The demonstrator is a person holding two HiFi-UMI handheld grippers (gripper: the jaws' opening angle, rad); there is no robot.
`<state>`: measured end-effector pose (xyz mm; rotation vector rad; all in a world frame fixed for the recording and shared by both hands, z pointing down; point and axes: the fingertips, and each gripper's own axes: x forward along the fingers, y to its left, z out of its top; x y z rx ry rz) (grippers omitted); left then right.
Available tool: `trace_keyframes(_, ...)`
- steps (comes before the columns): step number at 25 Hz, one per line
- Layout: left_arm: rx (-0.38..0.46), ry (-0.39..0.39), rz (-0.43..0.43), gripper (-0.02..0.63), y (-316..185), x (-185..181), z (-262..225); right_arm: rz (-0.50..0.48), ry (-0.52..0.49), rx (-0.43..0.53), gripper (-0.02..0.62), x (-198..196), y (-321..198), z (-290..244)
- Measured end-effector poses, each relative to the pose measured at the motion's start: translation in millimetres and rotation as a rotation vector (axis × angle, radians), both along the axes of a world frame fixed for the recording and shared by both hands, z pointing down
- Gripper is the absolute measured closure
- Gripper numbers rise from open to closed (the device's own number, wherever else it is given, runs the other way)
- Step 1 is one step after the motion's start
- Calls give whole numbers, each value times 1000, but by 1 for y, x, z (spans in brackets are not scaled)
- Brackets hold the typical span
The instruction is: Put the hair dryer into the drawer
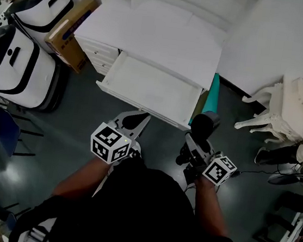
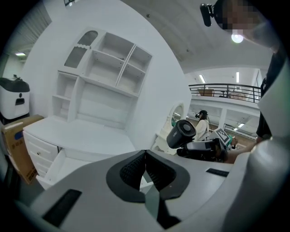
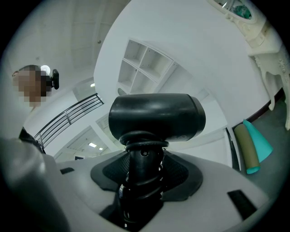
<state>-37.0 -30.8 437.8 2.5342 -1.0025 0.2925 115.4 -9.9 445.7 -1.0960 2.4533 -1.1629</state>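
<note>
White desk point(image 1: 162, 37) at twelve o'clock, one drawer point(image 1: 144, 87) open; my right gripper point(image 3: 142, 170) clamps one hair dryer point(image 3: 156, 115), left gripper point(image 2: 145, 170) closed, empty.

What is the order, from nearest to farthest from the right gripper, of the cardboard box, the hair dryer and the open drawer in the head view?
1. hair dryer: clamped in the jaws of the right gripper.
2. drawer: open, just ahead and to the left.
3. cardboard box: far left, beyond the drawer.
</note>
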Motion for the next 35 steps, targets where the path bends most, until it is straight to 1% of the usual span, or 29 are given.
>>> trace_keyframes(7,-17,-15,65,597,-40,-29,15,64,6,-15,359,-31,-36,4)
trace_keyframes(12,-47,-10,71,597,-57,-42,29,81,30,-23,359,-43,-50,6)
trace_keyframes(14,-57,-4,82,597,-58,-40,34,82,50,-21,359,-43,-53,7)
trace_keyframes(18,-79,-17,104,597,-62,-32,48,94,65,-13,359,-40,-62,12)
trace_keyframes(22,-79,-20,104,597,-72,-16,50,87,102,-18,359,-27,-74,19)
trace_keyframes(24,-84,-34,93,597,-79,-14,54,88,126,-25,359,-20,-85,26)
trace_keyframes(26,-97,-52,72,597,-86,-12,60,76,151,-32,359,-14,-98,34)
trace_keyframes(29,-108,-69,46,597,-100,-2,65,32,222,-34,359,-3,-119,47)
trace_keyframes(32,-119,-91,18,597,-117,9,72,-36,290,-40,359,4,-138,65)
trace_keyframes(35,-136,-125,-6,597,-133,16,83,-116,351,-55,359,0,-153,87)
